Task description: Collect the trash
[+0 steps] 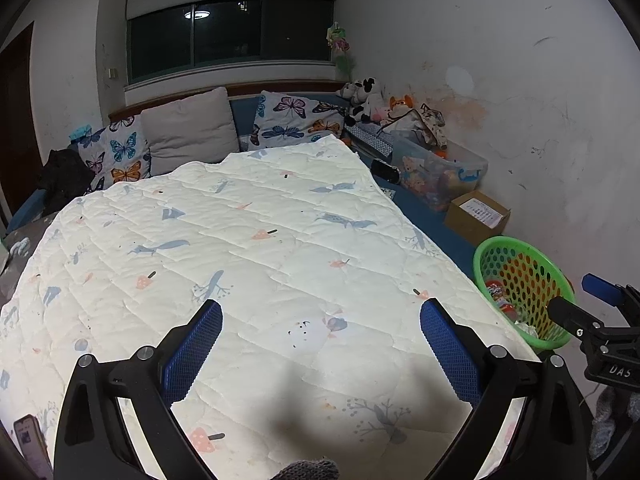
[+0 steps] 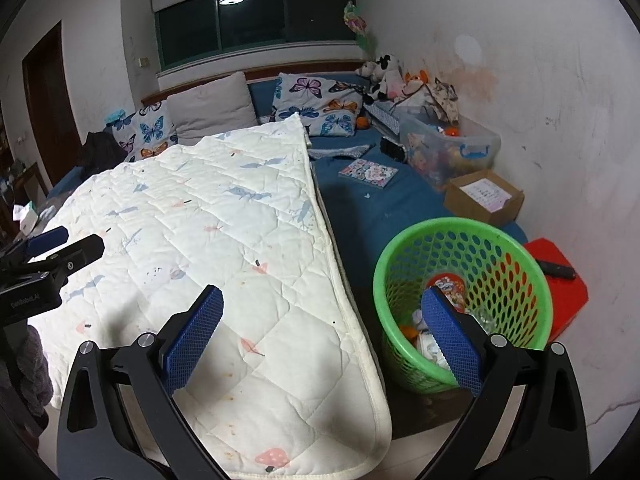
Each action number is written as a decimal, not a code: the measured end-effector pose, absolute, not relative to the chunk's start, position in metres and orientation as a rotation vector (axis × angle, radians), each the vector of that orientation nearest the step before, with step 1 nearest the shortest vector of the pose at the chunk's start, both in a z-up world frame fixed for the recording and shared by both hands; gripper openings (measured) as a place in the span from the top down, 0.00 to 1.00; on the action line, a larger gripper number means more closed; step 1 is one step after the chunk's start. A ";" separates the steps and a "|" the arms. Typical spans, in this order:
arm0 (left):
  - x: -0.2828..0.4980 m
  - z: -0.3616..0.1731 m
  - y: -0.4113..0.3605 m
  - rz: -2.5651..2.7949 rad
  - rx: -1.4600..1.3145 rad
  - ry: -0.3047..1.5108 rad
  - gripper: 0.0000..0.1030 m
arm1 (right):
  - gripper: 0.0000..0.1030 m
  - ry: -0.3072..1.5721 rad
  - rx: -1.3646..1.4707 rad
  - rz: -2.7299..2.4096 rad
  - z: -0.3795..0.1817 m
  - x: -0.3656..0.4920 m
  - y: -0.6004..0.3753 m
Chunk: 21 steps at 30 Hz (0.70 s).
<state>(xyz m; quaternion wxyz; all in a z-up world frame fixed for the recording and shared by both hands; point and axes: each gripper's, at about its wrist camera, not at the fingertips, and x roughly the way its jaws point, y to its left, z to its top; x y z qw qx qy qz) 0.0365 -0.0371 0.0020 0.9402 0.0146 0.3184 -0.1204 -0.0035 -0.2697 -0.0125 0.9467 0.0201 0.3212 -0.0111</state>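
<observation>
Bedside: basket (image 2: 460, 240), perhaps wrappers inside.

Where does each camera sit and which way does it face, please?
Left wrist: on the left tool, looking along its open fingers over the white quilt; the right tool shows at the right edge.
Right wrist: on the right tool, facing quilt edge and green basket; the left tool shows at left.
Shared: quilt, basket, butterfly pillows, window.

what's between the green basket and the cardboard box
In the right wrist view, only bare blue bedsheet lies between the green basket and the cardboard box; nothing sits in that stretch.
</observation>
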 end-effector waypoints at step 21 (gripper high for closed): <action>0.034 -0.001 -0.038 -0.230 0.042 0.645 0.07 | 0.04 0.642 0.039 -0.060 -0.020 -0.002 -0.274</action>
